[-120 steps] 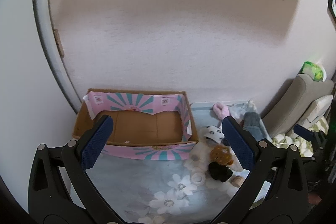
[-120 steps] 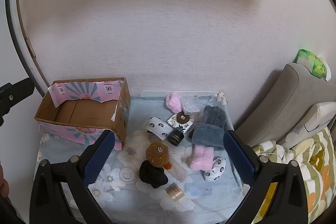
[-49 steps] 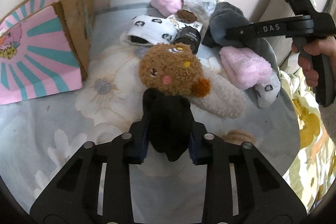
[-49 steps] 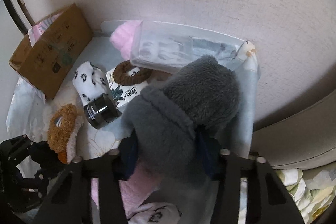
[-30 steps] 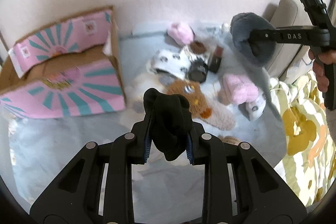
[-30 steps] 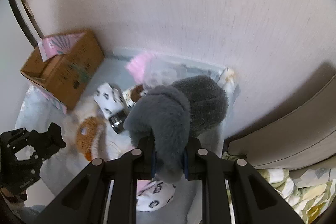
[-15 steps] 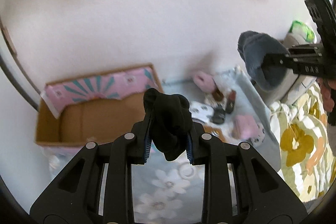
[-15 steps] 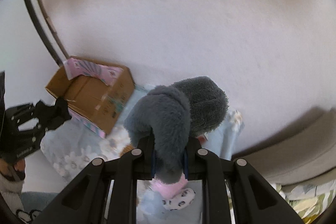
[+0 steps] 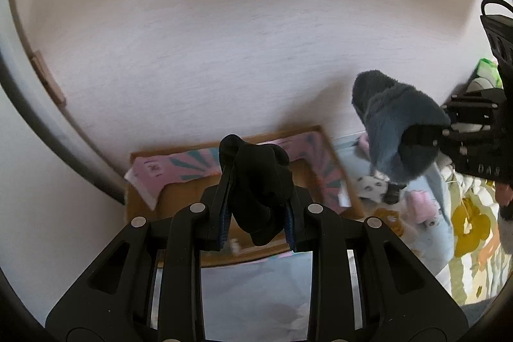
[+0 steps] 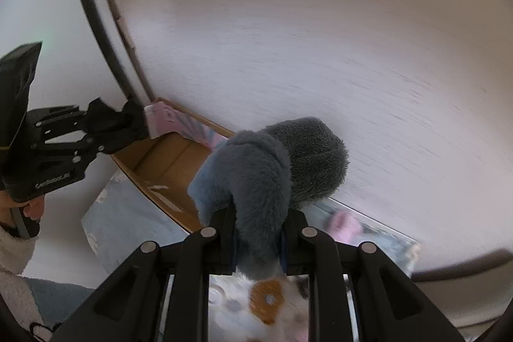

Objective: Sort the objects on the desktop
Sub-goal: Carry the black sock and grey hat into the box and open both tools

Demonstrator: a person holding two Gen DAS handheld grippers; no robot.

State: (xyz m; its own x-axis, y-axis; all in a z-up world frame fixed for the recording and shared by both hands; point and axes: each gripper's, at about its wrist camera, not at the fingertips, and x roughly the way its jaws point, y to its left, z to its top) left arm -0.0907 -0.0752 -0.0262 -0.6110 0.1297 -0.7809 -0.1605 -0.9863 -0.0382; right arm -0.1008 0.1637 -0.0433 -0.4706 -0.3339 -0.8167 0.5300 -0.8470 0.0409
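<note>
Left gripper (image 9: 256, 207) clenched on a black sock (image 9: 259, 194), held in the air above the open cardboard box (image 9: 333, 169) with pink-and-teal flaps. Right gripper (image 10: 258, 242) clamped on a fluffy grey slipper (image 10: 275, 162), raised just beside the box's right side and clear of the flowered cloth (image 9: 256, 294) on the worktop. Below on the cloth, blurred: a brown plush toy (image 10: 267, 298), a pink fuzzy item (image 10: 344, 225), a white spotted piece (image 9: 368, 185).

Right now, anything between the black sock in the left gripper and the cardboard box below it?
Nothing. In the left wrist view the black sock, clamped in the left gripper, hangs over the open cardboard box, with only air between.
</note>
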